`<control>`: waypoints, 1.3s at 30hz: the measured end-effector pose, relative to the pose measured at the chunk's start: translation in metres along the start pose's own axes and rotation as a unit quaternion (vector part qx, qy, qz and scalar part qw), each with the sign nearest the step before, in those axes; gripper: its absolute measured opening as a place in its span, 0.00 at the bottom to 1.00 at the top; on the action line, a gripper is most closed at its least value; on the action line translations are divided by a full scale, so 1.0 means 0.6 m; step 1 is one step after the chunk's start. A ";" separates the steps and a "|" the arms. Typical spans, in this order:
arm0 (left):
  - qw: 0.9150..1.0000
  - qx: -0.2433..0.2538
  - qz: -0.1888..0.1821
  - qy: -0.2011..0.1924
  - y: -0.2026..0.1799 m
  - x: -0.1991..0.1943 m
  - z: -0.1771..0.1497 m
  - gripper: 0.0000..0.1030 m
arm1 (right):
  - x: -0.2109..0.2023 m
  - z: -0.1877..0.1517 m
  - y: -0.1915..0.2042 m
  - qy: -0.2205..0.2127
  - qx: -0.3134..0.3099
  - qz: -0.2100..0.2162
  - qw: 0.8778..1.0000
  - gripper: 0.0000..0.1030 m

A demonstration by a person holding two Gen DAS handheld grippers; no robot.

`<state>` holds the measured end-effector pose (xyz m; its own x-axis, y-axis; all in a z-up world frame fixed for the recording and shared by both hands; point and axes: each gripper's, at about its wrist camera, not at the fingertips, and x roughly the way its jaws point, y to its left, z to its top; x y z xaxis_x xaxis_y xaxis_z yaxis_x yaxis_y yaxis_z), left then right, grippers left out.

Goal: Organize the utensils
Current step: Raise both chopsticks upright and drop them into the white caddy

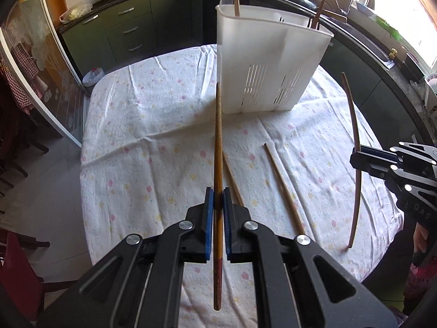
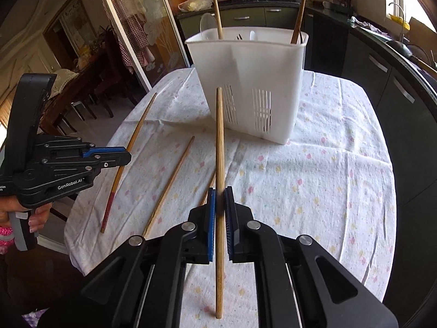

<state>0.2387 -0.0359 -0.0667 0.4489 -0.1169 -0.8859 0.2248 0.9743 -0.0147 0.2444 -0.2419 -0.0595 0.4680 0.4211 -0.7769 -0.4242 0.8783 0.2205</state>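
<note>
My left gripper [image 1: 218, 201] is shut on a brown chopstick with a red end [image 1: 218, 142], held above the table; it also shows in the right wrist view [image 2: 128, 147]. My right gripper [image 2: 220, 201] is shut on a pale wooden chopstick [image 2: 220, 136], seen from the left wrist view as a curved stick [image 1: 356, 125] in the right gripper [image 1: 355, 155]. A white slotted utensil holder [image 1: 262, 63] [image 2: 251, 82] stands ahead with two upright chopsticks and other utensils in it. Two more chopsticks [image 1: 284, 186] [image 2: 170, 183] lie on the tablecloth.
The table carries a white flowered cloth [image 1: 153, 136] [image 2: 327, 177]. Dark kitchen cabinets [image 1: 123, 30] and a counter with a sink [image 1: 363, 5] ring the far side. A glass sliding door [image 2: 131, 27] and dining chairs [image 2: 82, 101] stand to the left.
</note>
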 end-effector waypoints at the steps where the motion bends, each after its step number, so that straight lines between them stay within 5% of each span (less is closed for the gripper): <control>1: 1.000 0.004 0.000 -0.008 -0.004 -0.012 0.002 0.07 | -0.015 0.001 0.001 -0.009 -0.001 0.001 1.000 0.07; 11: 0.997 0.020 -0.022 -0.074 -0.032 -0.123 0.047 0.07 | -0.124 0.036 0.024 -0.078 -0.017 0.004 0.997 0.07; 21: 0.982 0.016 -0.030 -0.186 -0.056 -0.224 0.178 0.07 | -0.220 0.140 0.028 -0.154 -0.030 -0.022 0.987 0.07; 33: 0.957 -0.014 -0.035 -0.286 -0.048 -0.182 0.313 0.07 | -0.238 0.300 -0.007 -0.223 -0.009 -0.050 0.973 0.07; 39: 0.959 -0.012 -0.029 -0.282 -0.046 -0.094 0.332 0.07 | -0.142 0.319 -0.047 -0.183 0.006 -0.053 0.982 0.07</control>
<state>0.3794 -0.0948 0.0761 0.8346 -0.2499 -0.4909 0.2463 0.9664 -0.0733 0.3652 -0.2593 0.1131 0.7573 0.3777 -0.5327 -0.3493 0.9235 0.1582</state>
